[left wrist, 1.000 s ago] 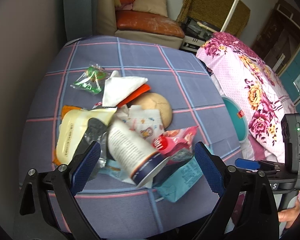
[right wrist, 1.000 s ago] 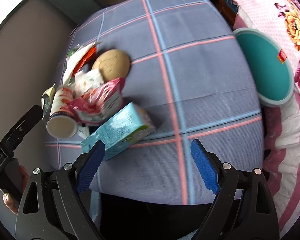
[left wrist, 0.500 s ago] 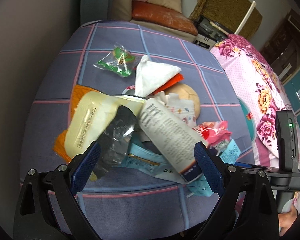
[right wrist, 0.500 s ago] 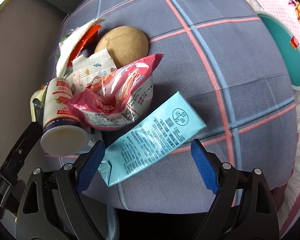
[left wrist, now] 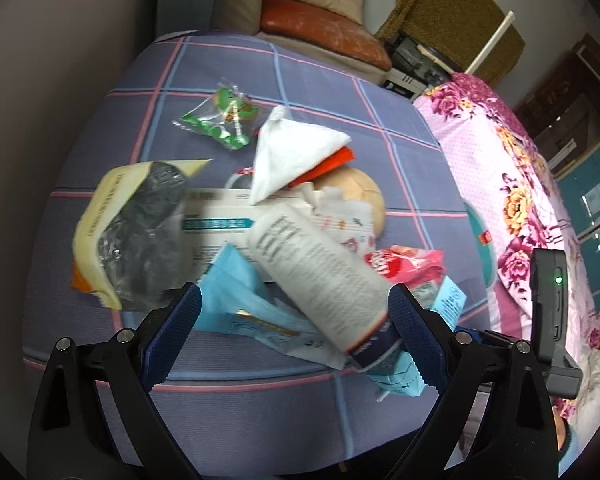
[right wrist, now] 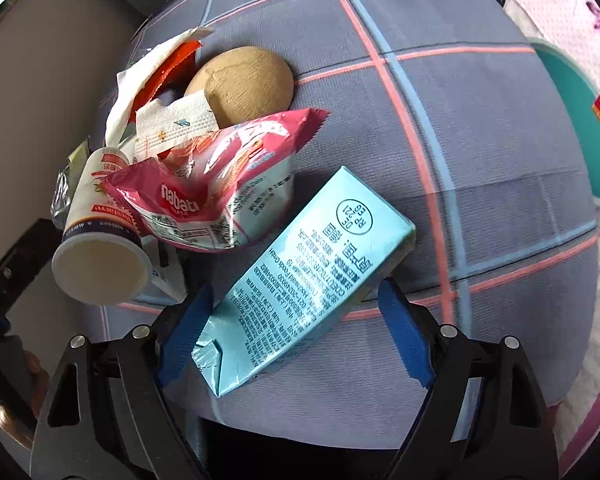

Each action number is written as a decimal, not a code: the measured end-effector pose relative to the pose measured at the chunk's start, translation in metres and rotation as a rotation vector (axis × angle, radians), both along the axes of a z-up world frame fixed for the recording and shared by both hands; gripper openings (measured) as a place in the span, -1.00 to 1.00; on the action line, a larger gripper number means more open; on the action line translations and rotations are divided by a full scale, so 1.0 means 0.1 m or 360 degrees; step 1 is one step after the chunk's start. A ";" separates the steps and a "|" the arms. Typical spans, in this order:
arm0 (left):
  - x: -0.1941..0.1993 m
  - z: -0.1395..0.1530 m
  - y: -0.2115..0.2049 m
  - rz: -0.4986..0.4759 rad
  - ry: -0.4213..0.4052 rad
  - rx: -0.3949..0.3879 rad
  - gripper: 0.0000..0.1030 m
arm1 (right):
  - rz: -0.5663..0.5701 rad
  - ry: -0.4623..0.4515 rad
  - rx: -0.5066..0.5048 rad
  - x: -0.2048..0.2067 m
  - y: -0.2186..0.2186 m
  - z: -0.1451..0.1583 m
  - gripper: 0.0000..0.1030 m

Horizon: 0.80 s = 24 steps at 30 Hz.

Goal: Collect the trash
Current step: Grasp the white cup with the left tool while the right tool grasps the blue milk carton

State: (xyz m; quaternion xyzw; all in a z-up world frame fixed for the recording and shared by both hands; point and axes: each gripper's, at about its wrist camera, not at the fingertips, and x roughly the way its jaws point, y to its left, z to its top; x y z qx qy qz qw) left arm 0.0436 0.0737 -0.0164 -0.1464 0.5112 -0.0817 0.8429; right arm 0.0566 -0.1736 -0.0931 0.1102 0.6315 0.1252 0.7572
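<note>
Right claw: we see our right gripper (right wrist: pixel 296 332) with jaws wide but closing; the pale blue drink carton (right wrist: pixel 304 280) lies slantwise between the blue pads, neither pad pressing on it.
Left claw: our left gripper (left wrist: pixel 296 336) stands wide; the white paper cup with a navy rim band (left wrist: pixel 324 280) lies on its side between the pads, apart from both.
Trash heap: we find the pink snack wrapper (right wrist: pixel 204 192) at eleven o'clock from the carton, touching the cup; the tan rounded lump (right wrist: pixel 244 80) sits at twelve o'clock of the wrapper; a white folded napkin (left wrist: pixel 296 152) lies atop the heap's far side; a green clear packet (left wrist: pixel 220 116) lies apart at eleven o'clock of the napkin.
Surface: we note the heap rests on a blue-grey checked tablecloth (right wrist: pixel 440 140); a teal round lid (right wrist: pixel 576 120) lies at three o'clock.
</note>
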 end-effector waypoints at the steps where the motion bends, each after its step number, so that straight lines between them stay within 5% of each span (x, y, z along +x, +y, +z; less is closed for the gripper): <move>1: 0.01 0.02 -0.04 0.0000 -0.0001 -0.0004 0.84 | 0.0011 -0.0015 -0.0008 -0.02 -0.05 0.02 0.55; 4: 0.07 0.01 -0.14 0.0018 0.0016 0.0013 0.84 | 0.0015 -0.0038 -0.0067 -0.03 -0.25 0.06 0.30; 10: 0.21 -0.19 -0.27 0.0038 0.0129 0.0006 0.81 | -0.0032 -0.0016 -0.0079 -0.08 -0.65 0.01 0.21; 12: 0.23 -0.24 -0.33 0.0024 0.0146 0.0043 0.64 | -0.0040 -0.0013 -0.0050 -0.08 -0.72 0.01 0.12; 14: 0.22 -0.27 -0.41 -0.0008 0.0139 0.0072 0.25 | -0.0027 -0.0022 -0.0021 -0.07 -0.72 0.00 -0.02; 24: 0.18 -0.35 -0.60 -0.0081 0.0147 0.0276 0.13 | 0.0000 -0.0095 -0.0010 0.03 -0.72 0.02 -0.08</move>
